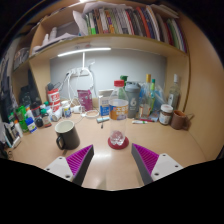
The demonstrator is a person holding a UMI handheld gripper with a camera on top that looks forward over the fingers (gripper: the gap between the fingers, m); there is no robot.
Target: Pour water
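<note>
One black mug (67, 135), hand-held gripper (113, 162) open

A home study nook, or perhaps a dorm room, is showing here. A wooden desk (110, 160) is sitting under a built-in shelf (110, 42) that is carrying a row of books (125, 20). A strip light (85, 51) is glowing beneath the shelf. Bottles (150, 97), jars (120, 104) and boxes are crowding the desk's back edge, and a dark mug (67, 135) is standing nearer the front.
</note>
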